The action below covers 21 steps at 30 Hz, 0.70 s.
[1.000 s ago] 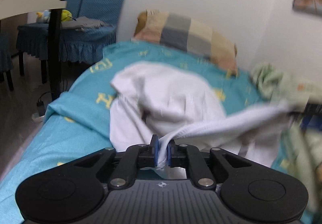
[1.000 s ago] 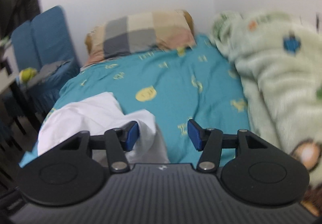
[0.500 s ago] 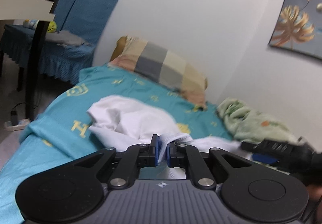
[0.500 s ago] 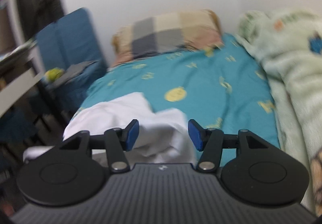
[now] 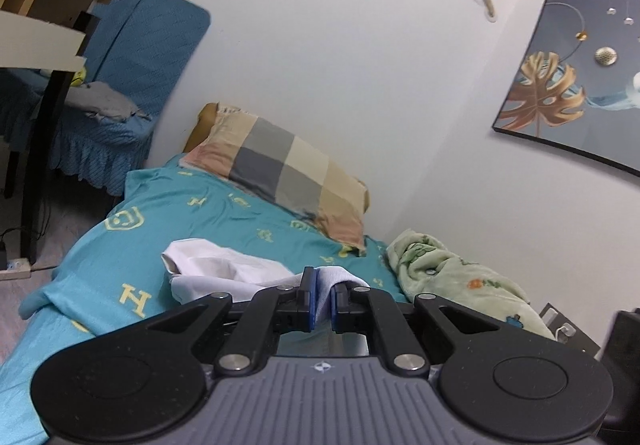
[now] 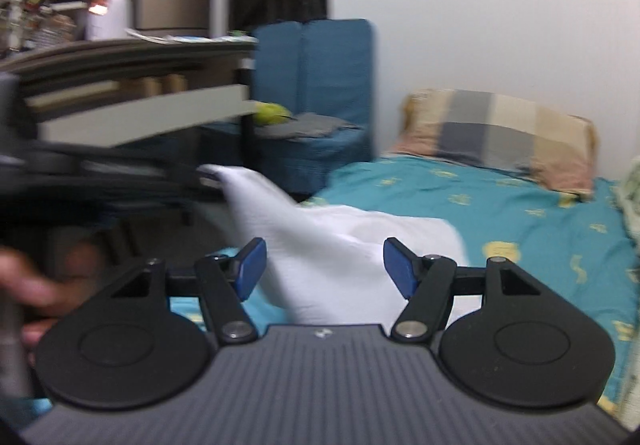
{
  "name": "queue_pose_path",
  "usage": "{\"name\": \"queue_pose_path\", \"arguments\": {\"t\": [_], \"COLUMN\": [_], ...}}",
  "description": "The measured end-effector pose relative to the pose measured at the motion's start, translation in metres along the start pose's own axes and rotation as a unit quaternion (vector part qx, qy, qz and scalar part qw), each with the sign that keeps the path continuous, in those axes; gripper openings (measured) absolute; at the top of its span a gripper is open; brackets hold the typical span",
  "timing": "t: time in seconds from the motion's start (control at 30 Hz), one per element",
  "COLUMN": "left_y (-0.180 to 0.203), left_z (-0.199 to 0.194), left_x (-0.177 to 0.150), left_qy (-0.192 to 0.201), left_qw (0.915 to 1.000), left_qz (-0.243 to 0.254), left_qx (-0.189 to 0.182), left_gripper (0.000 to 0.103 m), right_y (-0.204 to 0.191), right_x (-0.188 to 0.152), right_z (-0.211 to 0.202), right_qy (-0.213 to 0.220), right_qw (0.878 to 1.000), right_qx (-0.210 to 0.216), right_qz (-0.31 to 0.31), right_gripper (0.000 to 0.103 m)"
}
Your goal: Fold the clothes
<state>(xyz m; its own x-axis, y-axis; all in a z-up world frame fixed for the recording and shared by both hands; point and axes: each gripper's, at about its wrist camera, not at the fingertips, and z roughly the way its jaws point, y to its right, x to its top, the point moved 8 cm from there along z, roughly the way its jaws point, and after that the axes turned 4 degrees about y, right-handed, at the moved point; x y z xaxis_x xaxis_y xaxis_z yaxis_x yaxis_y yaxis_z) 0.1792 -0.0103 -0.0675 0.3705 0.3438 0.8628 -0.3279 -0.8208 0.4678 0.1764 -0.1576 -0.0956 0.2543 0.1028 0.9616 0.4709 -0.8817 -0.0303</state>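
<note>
A white garment lies crumpled on the teal bed sheet. My left gripper is shut on an edge of the garment and holds it lifted above the bed. In the right wrist view the garment hangs stretched from the left gripper's hold at the left down to the sheet. My right gripper is open with the hanging cloth between its blue pads, not touching them.
A checked pillow lies at the head of the bed by the white wall. A green fleece blanket is bunched on the right. Blue chairs and a dark desk stand left of the bed.
My left gripper has risen and tilted up with the garment edge in it. My right gripper has swung left toward the hanging cloth and stayed open.
</note>
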Motion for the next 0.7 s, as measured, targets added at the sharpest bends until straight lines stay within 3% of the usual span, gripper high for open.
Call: {"name": "queue_pose_path", "arguments": {"t": [0.07, 0.2, 0.23, 0.3, 0.37, 0.4, 0.6, 0.7], "left_y": [-0.006, -0.017, -0.020, -0.026, -0.031, -0.033, -0.039, -0.035], "left_z": [0.003, 0.008, 0.010, 0.012, 0.024, 0.030, 0.070, 0.080], "left_x": [-0.003, -0.008, -0.009, -0.011, -0.024, -0.032, -0.073, -0.085], "left_qy": [-0.008, -0.023, -0.026, -0.034, -0.060, -0.076, -0.145, -0.158], "left_qw": [0.9999, 0.9995, 0.9993, 0.9988, 0.9971, 0.9959, 0.9855, 0.9799], "left_qz": [0.001, 0.004, 0.005, 0.006, 0.020, 0.025, 0.075, 0.112], "left_qx": [0.008, 0.023, 0.027, 0.034, 0.042, 0.044, 0.046, 0.047], "left_gripper": [0.007, 0.007, 0.007, 0.008, 0.008, 0.008, 0.017, 0.028], "right_y": [-0.014, -0.009, 0.001, 0.024, 0.051, 0.065, 0.141, 0.155], "right_x": [-0.003, -0.038, -0.047, -0.061, -0.062, -0.062, -0.079, -0.094], "right_z": [0.001, 0.023, 0.028, 0.030, 0.028, 0.028, 0.048, 0.064], "right_qy": [-0.017, -0.123, -0.152, -0.194, -0.196, -0.190, -0.182, -0.189], "right_qw": [1.000, 0.991, 0.987, 0.977, 0.970, 0.965, 0.910, 0.899], "right_qx": [0.016, -0.028, -0.049, -0.088, -0.086, -0.085, -0.082, -0.095], "right_qz": [-0.020, -0.043, -0.031, 0.015, 0.112, 0.157, 0.364, 0.384], "right_gripper": [0.072, 0.071, 0.069, 0.049, 0.025, 0.022, 0.021, 0.021]}}
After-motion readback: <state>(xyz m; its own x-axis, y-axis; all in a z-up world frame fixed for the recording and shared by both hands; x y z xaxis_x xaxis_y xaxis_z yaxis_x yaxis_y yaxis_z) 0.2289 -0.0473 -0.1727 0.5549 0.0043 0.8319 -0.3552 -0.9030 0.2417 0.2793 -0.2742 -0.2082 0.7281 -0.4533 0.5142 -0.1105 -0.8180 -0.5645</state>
